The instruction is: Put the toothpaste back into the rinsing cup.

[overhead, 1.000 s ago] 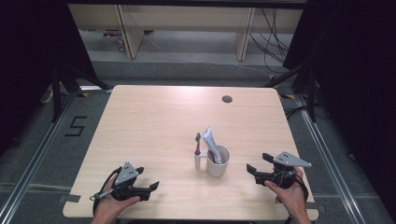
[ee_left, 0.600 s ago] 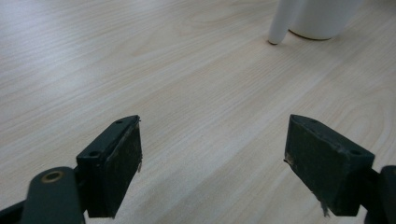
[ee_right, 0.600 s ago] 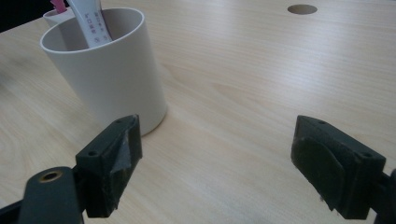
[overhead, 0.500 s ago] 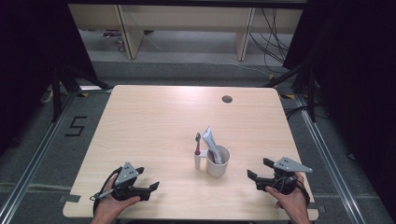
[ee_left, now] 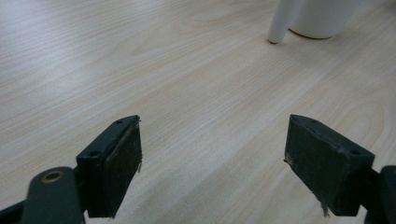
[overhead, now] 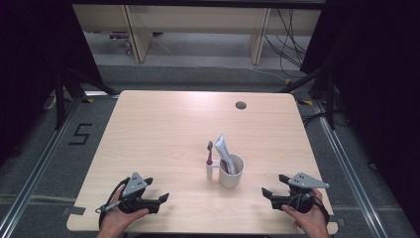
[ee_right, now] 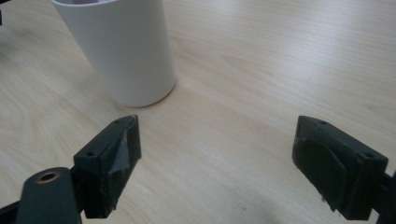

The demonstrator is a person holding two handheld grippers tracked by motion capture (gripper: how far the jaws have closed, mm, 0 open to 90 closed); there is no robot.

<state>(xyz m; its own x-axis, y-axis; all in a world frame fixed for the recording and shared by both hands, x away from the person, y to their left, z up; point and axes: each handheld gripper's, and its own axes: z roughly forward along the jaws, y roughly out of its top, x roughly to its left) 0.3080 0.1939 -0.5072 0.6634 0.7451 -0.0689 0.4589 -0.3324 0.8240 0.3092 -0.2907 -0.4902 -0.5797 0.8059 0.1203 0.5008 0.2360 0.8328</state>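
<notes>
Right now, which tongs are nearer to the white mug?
Right. The right tongs sit just off the white mug toward the table's right front, jaws open and pointed at it. The left tongs rest farther away at the left front, also open.

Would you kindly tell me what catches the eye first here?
A white ceramic mug stands mid-table on the pale wooden table, holding a toothpaste tube and a toothbrush. The left hand-held gripper and right hand-held gripper flank it near the front edge, jaws open.
</notes>
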